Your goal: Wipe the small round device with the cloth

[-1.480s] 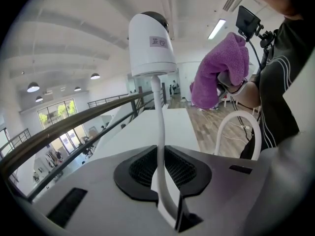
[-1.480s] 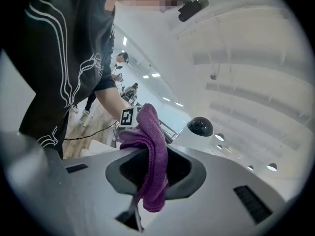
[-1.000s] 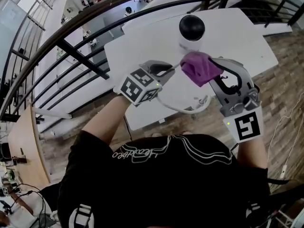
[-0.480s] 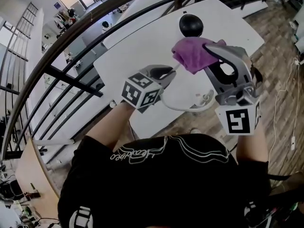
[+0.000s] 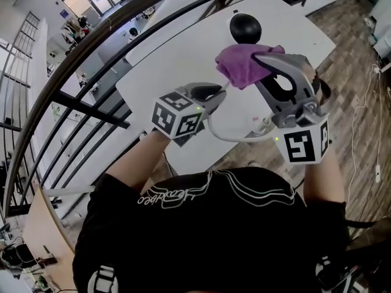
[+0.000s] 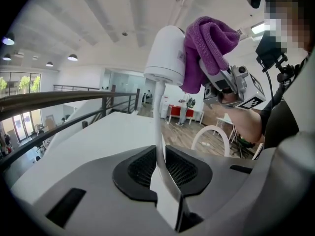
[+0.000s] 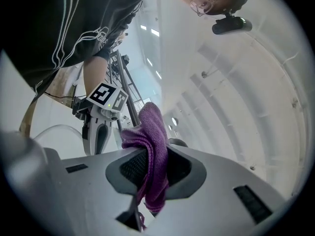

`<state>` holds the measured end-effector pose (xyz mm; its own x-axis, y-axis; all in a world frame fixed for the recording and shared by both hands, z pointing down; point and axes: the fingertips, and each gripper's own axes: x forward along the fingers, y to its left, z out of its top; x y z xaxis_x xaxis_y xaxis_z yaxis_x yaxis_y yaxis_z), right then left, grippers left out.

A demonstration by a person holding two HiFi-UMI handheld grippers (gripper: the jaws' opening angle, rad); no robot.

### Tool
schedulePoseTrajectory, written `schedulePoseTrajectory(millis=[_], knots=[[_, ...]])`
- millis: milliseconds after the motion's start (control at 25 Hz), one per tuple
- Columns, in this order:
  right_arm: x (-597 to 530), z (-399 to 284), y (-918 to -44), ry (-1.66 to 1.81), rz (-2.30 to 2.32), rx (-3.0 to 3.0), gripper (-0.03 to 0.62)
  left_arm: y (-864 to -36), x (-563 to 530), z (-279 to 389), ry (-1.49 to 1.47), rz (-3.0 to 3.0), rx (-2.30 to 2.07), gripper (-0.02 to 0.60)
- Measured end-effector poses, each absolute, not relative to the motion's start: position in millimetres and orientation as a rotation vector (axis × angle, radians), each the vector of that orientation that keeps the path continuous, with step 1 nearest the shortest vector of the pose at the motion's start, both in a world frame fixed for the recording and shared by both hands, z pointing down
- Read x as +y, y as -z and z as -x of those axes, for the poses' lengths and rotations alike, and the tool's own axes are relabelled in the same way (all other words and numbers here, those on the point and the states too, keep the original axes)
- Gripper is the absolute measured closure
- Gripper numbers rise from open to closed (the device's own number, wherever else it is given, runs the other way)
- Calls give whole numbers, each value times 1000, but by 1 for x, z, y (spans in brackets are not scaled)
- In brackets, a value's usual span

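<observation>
The right claw point(image 5: 261, 60), clenched on the purple cloth point(image 5: 241, 64), has risen against the small round camera point(image 5: 245, 27), whose white cable point(image 6: 158, 127) the left claw point(image 5: 220, 91) pinches, so wiping looks under way.

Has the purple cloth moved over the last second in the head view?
Yes. Against the white table, the purple cloth has moved up the picture, away from the person and closer to the small round device.
</observation>
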<state>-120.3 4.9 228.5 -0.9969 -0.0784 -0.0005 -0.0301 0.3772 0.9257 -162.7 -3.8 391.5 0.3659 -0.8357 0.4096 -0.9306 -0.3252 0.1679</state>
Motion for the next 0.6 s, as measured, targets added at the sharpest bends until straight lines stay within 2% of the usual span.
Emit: schedulePoseTrajectory(millis=[600], knots=[[13,129,-271,1506,27,-2494,528,-388,-1,165,-266,-2277,-1516,520]])
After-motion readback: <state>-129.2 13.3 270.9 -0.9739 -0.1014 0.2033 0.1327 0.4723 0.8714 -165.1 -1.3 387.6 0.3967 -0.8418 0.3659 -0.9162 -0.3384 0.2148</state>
